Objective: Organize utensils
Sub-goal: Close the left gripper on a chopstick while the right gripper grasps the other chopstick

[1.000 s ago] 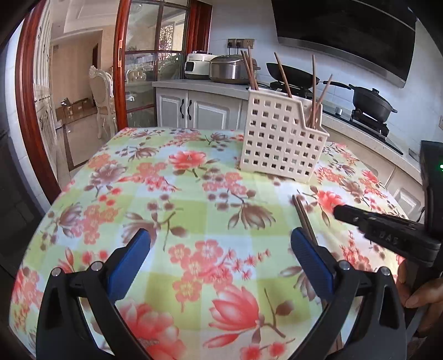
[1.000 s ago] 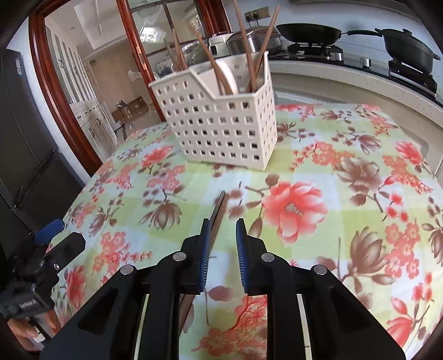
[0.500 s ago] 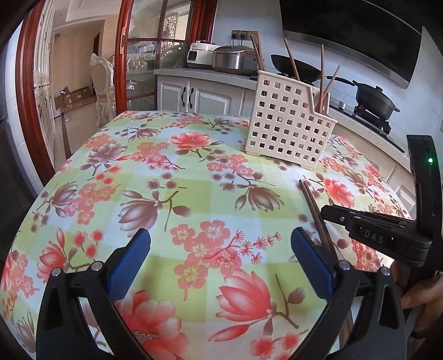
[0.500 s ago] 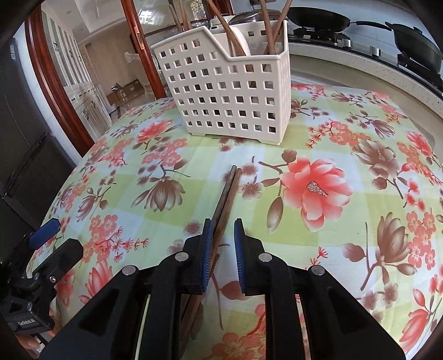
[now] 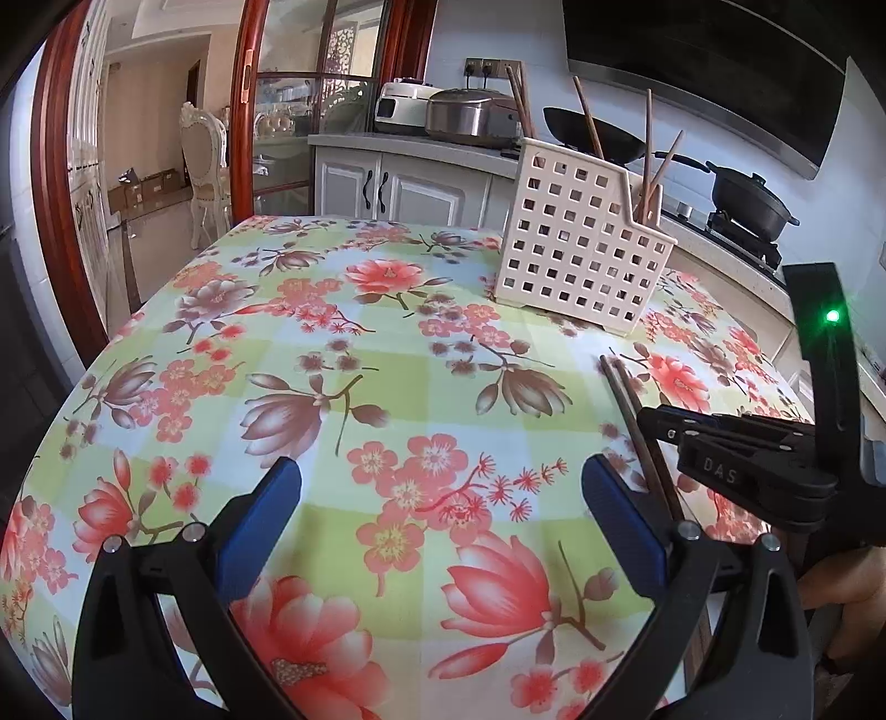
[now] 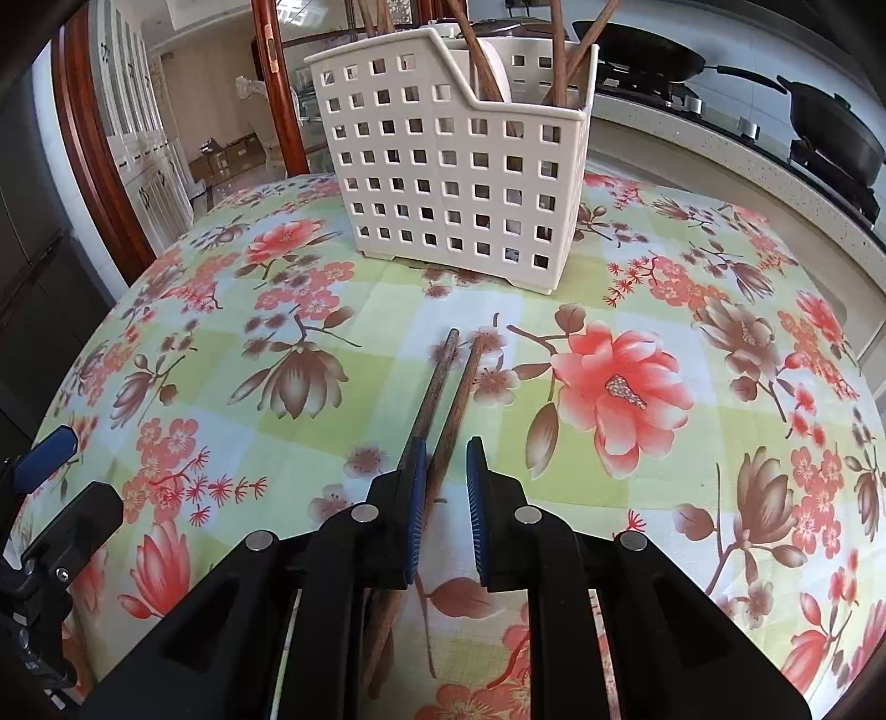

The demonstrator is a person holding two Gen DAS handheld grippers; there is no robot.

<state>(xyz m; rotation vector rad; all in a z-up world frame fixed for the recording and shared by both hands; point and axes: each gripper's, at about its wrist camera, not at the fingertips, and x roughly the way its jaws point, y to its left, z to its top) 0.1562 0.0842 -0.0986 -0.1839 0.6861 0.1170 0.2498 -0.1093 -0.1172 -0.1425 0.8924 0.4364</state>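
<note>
floral tablecloth (image 5: 421, 387), rice cooker (image 5: 470, 116), black wok (image 6: 637, 47)

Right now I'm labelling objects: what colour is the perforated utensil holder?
Cream-white; the utensil holder shows best in the right wrist view.

Open tabletop (image 5: 343, 387): wide floral cloth left of centre is unoccupied.
Obstacle ahead: perforated white caddy (image 6: 459, 183), upright, sticks projecting above its rim.
Obstacle on cloth: chopstick pair (image 6: 448, 399), lying before the caddy, apart from it.
Right flank: passage is bounded by the kitchen counter (image 6: 720, 138).
</note>
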